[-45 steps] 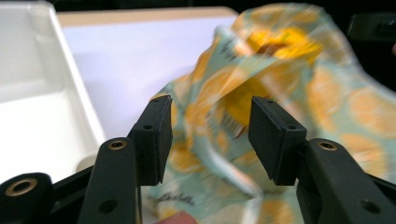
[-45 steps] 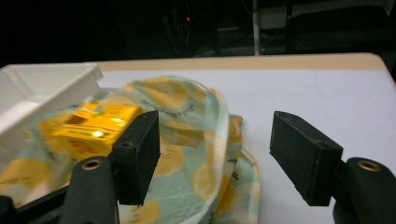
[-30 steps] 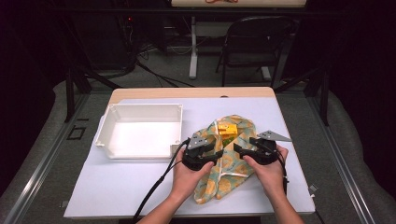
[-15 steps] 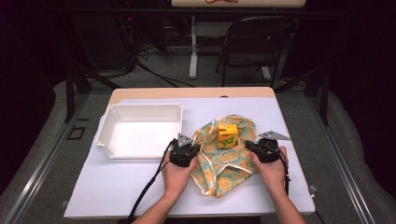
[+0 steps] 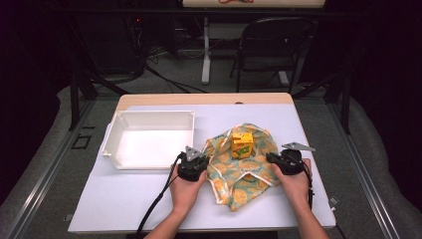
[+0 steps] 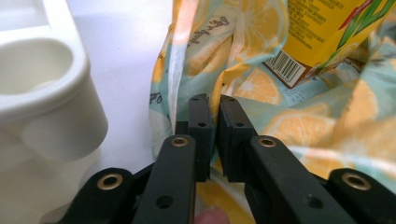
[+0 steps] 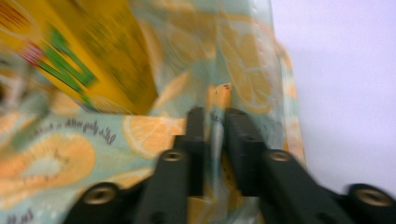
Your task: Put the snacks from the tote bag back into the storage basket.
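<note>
both my claws are on the cloth (image 5: 244, 172) right now, the lemon-print one lying right of centre in the high view. left claw (image 5: 193, 164) sits at the cloth's left edge; in the left gripper view the pads (image 6: 201, 126) are nearly together with a fold of fabric pinched between them, so that's a grip, though the jaws have just eased open a touch. right claw (image 5: 284, 162) is at the cloth's right edge, and in the right gripper view a thin fold stands between its pads (image 7: 236, 135) too. that view is blurry, but it reads as clamped on the fabric, jaws having just let out a little as well. the yellow carton (image 5: 242, 143) stands upright on the cloth near its top, between the two claws. white tray (image 5: 149, 137) is left of centre, just beside my left claw, all on the pale table (image 5: 124, 199).
</note>
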Motion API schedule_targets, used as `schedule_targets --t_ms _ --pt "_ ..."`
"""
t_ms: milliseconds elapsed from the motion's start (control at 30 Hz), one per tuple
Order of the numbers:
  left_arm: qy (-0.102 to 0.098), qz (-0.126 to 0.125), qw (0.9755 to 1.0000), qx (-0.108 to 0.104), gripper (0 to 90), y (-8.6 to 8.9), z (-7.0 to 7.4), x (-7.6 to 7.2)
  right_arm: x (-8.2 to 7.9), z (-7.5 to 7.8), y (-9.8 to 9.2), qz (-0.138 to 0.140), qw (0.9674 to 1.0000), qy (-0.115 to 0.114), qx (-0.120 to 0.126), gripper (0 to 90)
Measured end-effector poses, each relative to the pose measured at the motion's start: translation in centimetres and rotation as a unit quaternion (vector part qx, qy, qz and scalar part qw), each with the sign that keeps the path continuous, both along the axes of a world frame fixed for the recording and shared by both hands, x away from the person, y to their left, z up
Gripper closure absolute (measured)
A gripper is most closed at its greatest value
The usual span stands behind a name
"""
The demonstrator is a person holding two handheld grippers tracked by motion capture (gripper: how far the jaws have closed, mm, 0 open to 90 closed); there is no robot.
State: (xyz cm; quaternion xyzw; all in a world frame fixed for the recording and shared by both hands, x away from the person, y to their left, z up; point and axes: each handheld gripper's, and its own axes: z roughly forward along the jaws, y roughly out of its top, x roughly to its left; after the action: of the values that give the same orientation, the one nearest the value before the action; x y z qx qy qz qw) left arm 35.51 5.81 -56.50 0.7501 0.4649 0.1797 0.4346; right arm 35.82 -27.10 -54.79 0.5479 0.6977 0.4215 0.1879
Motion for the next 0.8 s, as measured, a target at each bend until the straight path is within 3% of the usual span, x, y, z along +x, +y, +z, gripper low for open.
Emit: schedule_targets --t_ms 33,67,100,200,467,633,800 --pt "-0.004 -0.002 1.0 0.001 82.4 0.1 0.0 -0.1 -0.5 0.7 0.1 0.001 0.9995 -0.026 0.017 61.4" --pt "-0.008 -0.002 1.0 -0.001 81.7 0.1 0.0 -0.1 -0.8 1.1 0.1 0.005 0.9992 -0.035 0.02 55.9" --pt "-0.013 -0.001 0.9999 -0.001 81.7 0.1 0.0 -0.2 -0.8 1.1 0.1 0.005 0.9992 -0.035 0.02 55.9" --pt "-0.027 0.004 0.9996 -0.003 79.5 0.1 0.0 -0.5 -1.9 2.9 0.4 0.003 0.9965 -0.077 0.033 43.4" --pt "-0.027 -0.001 0.9996 -0.004 79.5 0.1 0.0 -0.5 -3.1 5.7 2.3 0.005 0.9909 -0.13 0.037 32.9" --pt "-0.028 -0.002 0.9996 -0.005 79.5 0.1 0.0 -0.5 -2.9 6.4 4.5 0.02 0.9901 -0.135 0.034 29.3" --pt "-0.026 -0.009 0.9996 -0.006 79.5 0.1 0.1 -0.5 -1.5 5.8 6.1 0.013 0.9927 -0.117 0.025 22.2"
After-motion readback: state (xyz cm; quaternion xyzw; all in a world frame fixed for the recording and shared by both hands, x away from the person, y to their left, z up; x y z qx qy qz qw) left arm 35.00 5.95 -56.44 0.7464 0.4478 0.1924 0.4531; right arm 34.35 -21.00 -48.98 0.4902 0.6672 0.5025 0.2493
